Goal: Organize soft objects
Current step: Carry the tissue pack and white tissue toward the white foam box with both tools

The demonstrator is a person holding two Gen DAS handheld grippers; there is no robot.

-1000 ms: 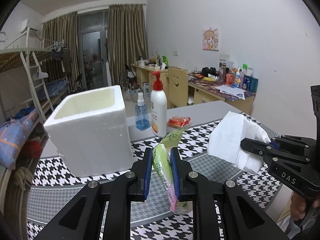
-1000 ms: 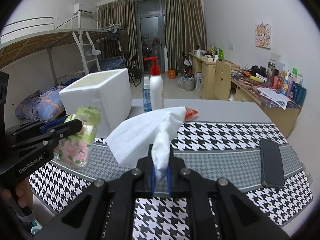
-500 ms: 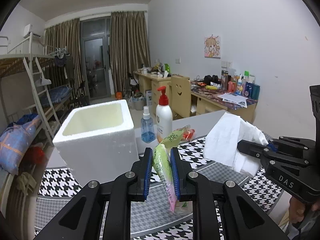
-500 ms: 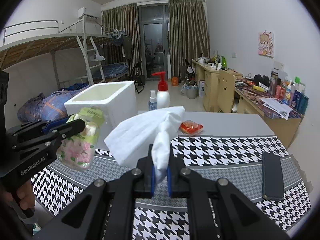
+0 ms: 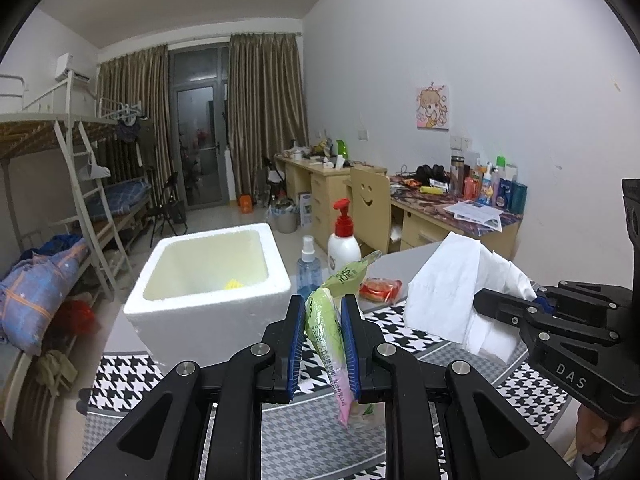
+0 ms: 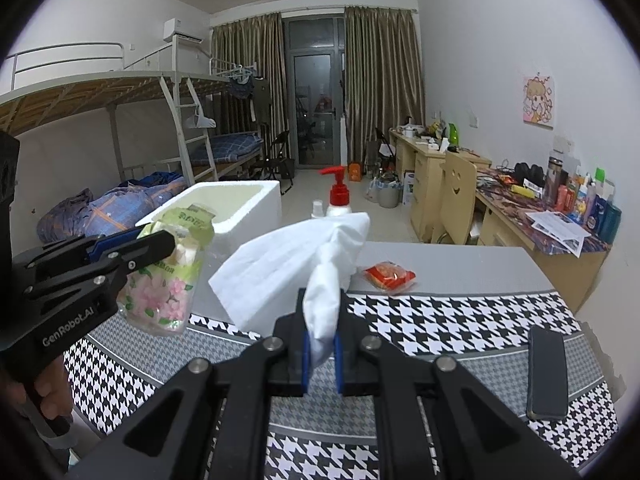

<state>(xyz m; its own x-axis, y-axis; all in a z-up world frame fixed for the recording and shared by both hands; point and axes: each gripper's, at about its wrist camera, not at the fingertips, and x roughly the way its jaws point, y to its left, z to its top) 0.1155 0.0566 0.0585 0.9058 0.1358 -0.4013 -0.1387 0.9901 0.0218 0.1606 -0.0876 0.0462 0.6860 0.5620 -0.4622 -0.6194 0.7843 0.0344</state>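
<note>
My left gripper is shut on a green and pink floral tissue pack and holds it in the air above the table, near the white foam box. The pack also shows in the right wrist view. My right gripper is shut on a white soft tissue pack, held up to the right of the box. That white pack also shows in the left wrist view. The box is open on top, with something yellow inside.
A red-pump lotion bottle and a small blue spray bottle stand behind the box. A red snack packet lies on the grey table part. A black phone lies on the houndstooth cloth at right.
Both grippers have risen with their packs, so the views now look down into the foam box from higher up. Both grips are unchanged.
</note>
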